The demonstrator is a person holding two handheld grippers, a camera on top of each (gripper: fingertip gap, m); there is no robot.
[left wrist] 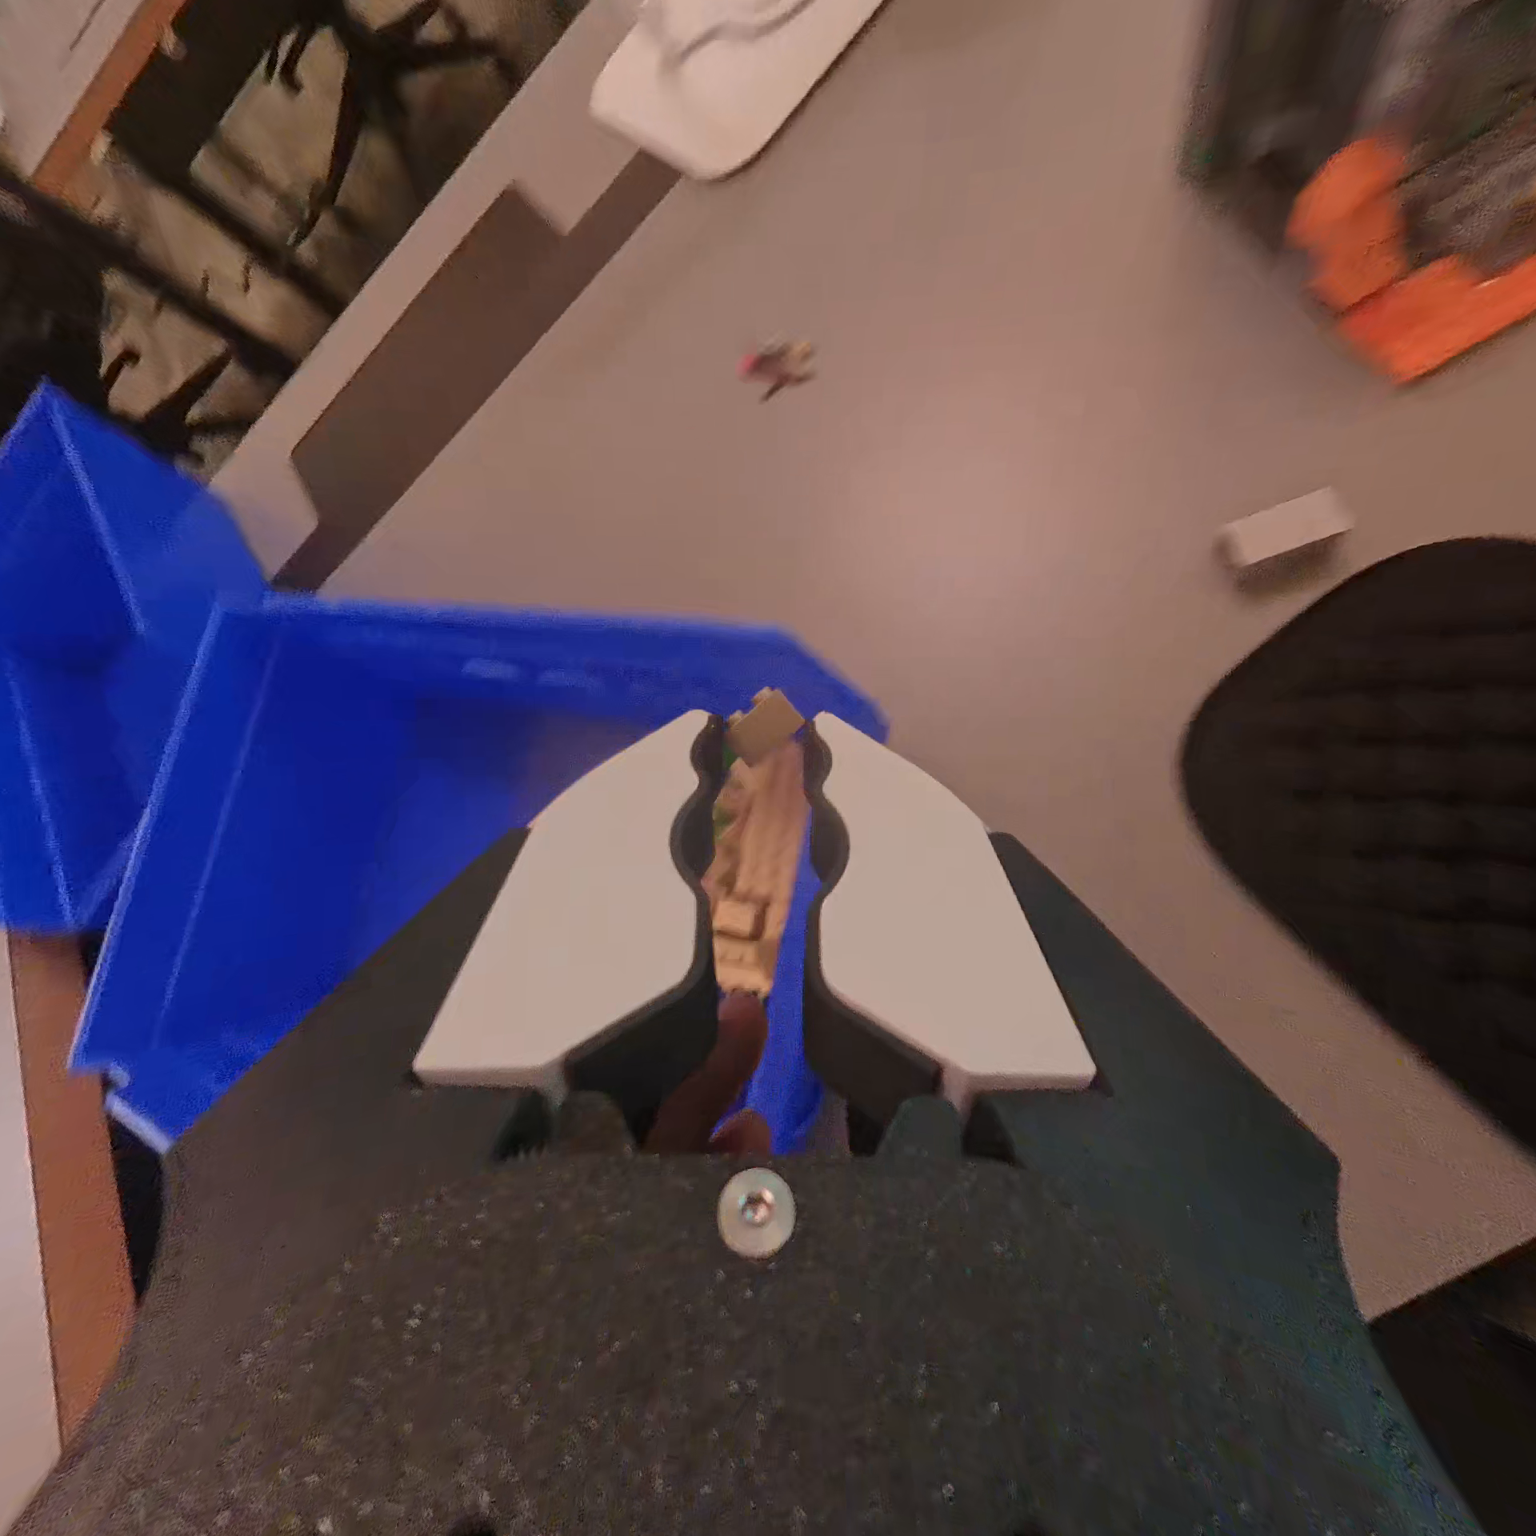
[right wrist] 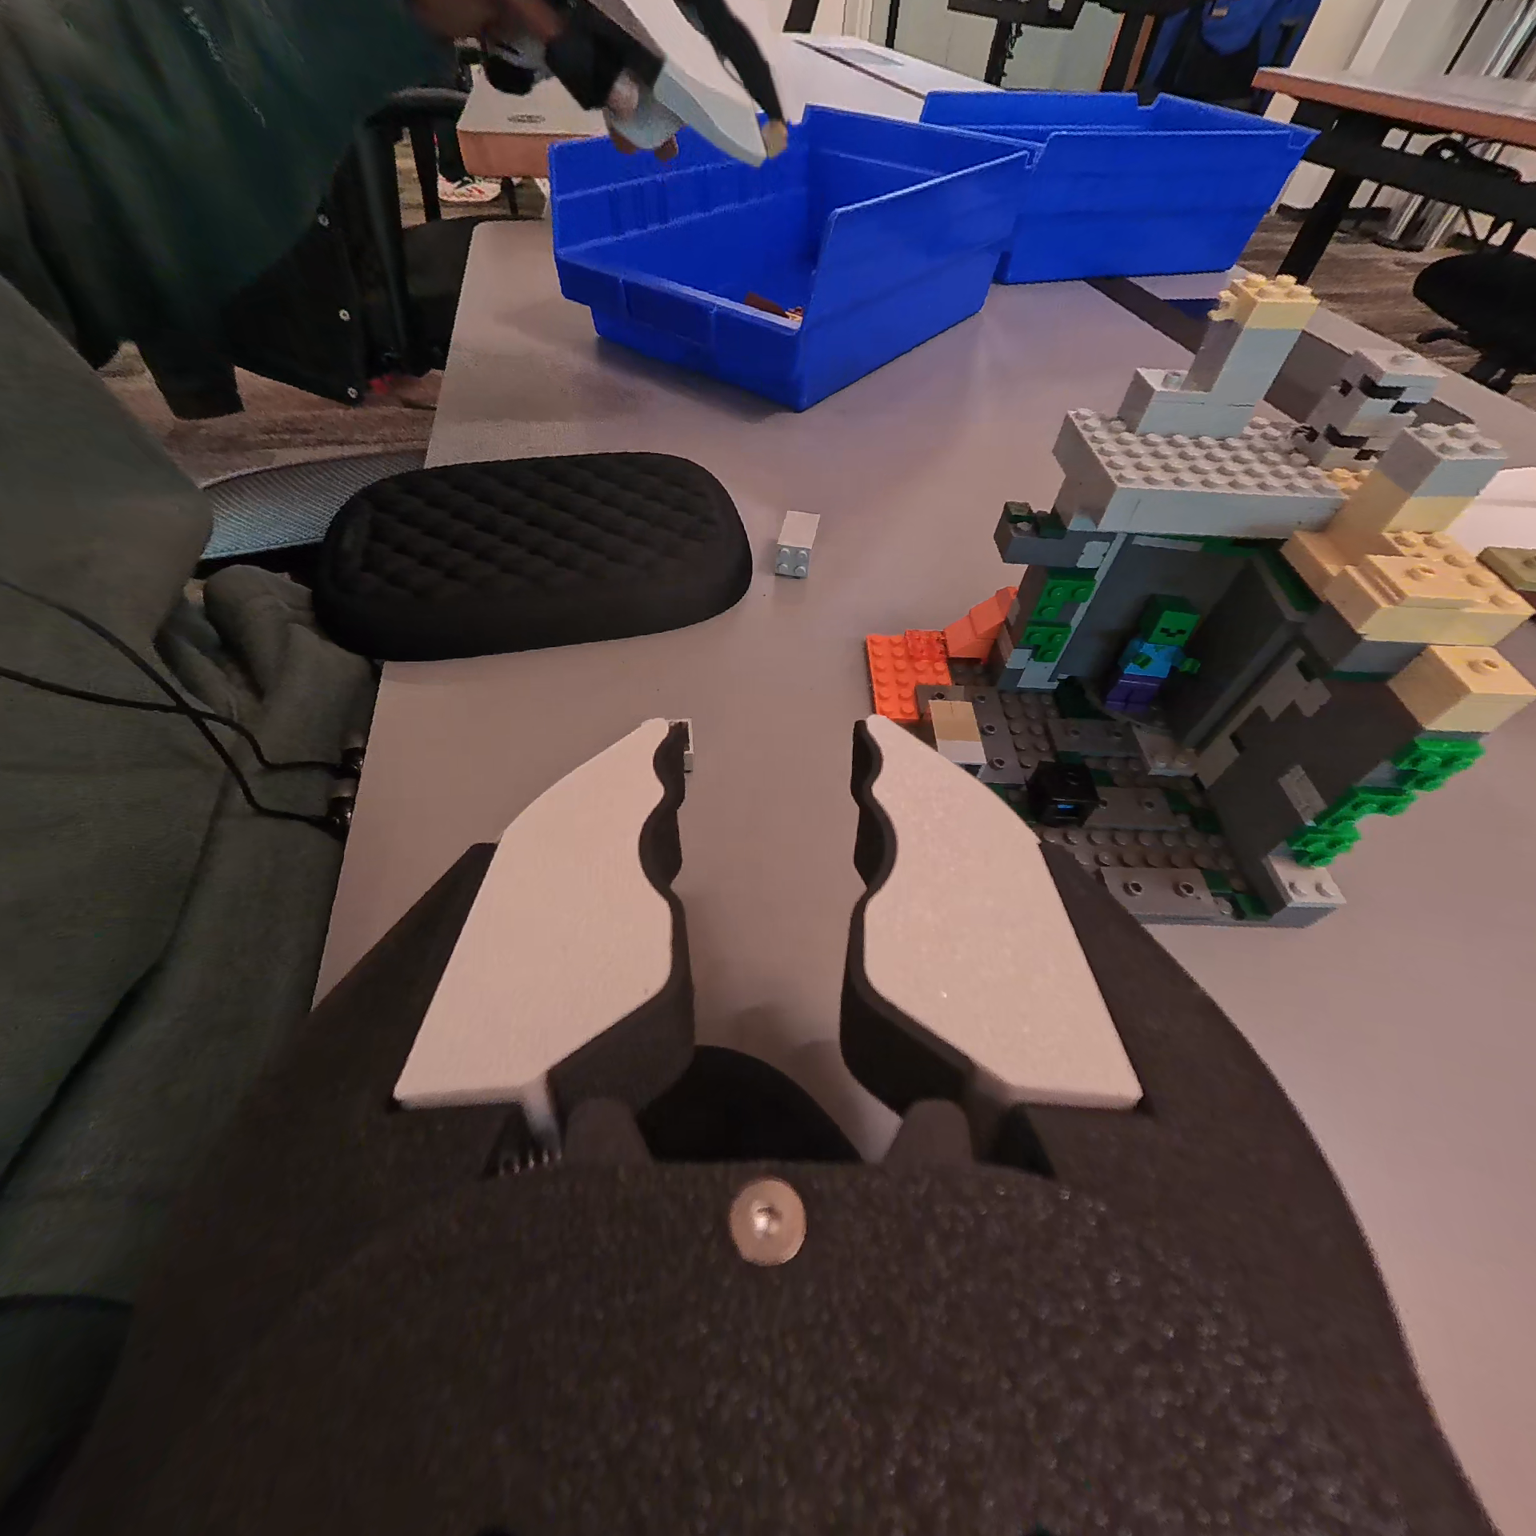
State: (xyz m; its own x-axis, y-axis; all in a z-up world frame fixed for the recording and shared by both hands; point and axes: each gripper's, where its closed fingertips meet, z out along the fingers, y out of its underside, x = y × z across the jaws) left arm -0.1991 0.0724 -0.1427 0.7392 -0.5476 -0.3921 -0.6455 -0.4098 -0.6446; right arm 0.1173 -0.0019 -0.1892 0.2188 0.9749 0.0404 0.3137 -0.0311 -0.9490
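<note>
My left gripper is shut on a small tan brick and holds it above the near blue bin; tan and brown bricks show inside the bin between the fingers. In the right wrist view the left gripper hangs over the same blue bin. My right gripper is open and empty, low over the grey table. A small grey piece lies by its left fingertip. A brick castle model stands to its right.
A second blue bin stands behind the first. A black padded cushion lies at the table's left edge, with a loose grey brick beside it. A small pink figure and a white object lie farther off. Left tips to right tips: about 35 centimeters.
</note>
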